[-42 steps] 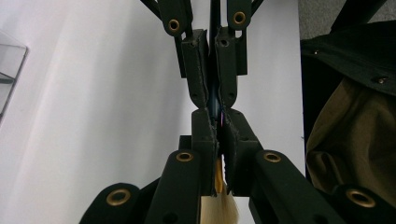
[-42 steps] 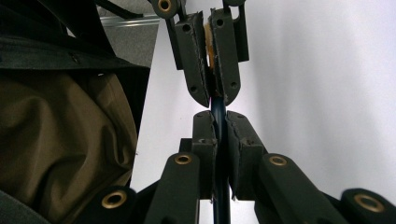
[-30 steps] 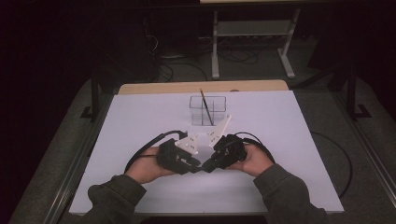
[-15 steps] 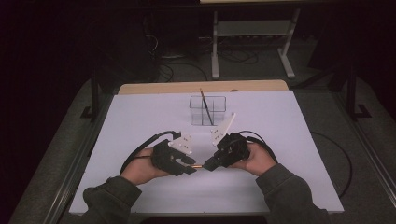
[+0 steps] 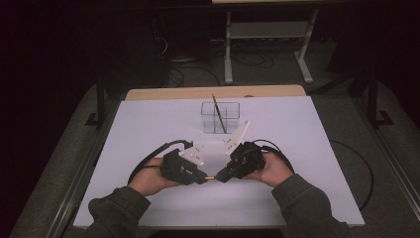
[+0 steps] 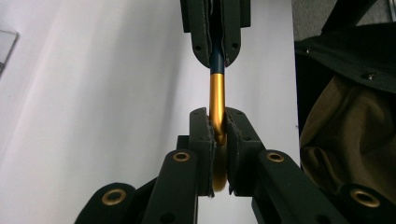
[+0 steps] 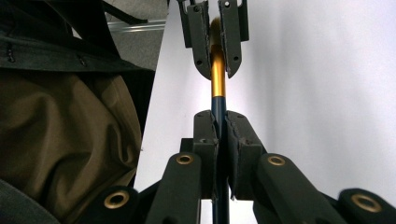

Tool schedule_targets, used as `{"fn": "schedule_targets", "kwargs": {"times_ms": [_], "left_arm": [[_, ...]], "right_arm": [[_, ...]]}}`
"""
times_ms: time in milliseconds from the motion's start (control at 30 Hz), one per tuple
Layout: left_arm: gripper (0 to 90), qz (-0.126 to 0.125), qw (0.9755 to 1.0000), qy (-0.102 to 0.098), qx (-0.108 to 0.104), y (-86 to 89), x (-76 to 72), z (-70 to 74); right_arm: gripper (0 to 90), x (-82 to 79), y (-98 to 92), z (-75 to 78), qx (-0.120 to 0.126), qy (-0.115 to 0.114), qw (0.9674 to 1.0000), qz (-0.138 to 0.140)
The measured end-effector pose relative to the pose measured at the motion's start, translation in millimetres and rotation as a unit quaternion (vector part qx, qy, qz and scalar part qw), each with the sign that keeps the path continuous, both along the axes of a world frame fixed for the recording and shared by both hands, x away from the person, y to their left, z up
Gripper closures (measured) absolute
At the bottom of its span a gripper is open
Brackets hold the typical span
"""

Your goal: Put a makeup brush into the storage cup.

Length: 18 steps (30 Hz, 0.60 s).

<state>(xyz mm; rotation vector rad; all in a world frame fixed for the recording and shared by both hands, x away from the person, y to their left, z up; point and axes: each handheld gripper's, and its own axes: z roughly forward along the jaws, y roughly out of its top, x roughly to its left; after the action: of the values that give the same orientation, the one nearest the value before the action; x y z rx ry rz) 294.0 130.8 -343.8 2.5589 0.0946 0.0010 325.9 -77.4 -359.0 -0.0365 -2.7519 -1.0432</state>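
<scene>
A pen with a gold end point(image 6: 216, 95) and a dark blue barrel point(image 7: 219, 103) is held level between both grippers, low over the white table point(image 5: 297, 148). My left gripper point(image 6: 217, 128) is shut on the gold end; its jaws have just been closing on it. My right gripper point(image 7: 219, 128) is shut on the blue barrel. In the high view the left gripper point(image 5: 202, 177) and right gripper point(image 5: 221, 175) face each other tip to tip, with a short gold piece of the pen point(image 5: 211, 177) between them.
A clear square holder point(image 5: 220, 117) with a dark pen point(image 5: 217, 110) leaning in it stands behind the grippers at the table's middle. Black cables point(image 5: 148, 161) loop from both grippers. Olive sleeves point(image 5: 119, 213) come in from the near edge.
The two grippers have drawn slightly apart, and a short gold stretch of pen now shows between their tips. The hands have otherwise stayed where they were.
</scene>
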Motion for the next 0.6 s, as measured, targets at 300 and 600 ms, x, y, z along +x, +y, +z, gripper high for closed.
{"fn": "schedule_targets", "kwargs": {"times_ms": [300, 600], "left_arm": [[83.1, -0.01, 0.9999, -0.004, 0.01, -3.7, -0.1, 3.2], [83.2, -0.015, 0.9994, -0.006, 0.031, -8.0, -2.0, 3.0]], "right_arm": [[73.8, -0.9, 8.5, -2.5, -0.019, 0.001, 0.9998, 0.008], [74.6, -1.9, 17.1, 0.7, -0.035, -0.002, 0.9993, 0.016]]}}
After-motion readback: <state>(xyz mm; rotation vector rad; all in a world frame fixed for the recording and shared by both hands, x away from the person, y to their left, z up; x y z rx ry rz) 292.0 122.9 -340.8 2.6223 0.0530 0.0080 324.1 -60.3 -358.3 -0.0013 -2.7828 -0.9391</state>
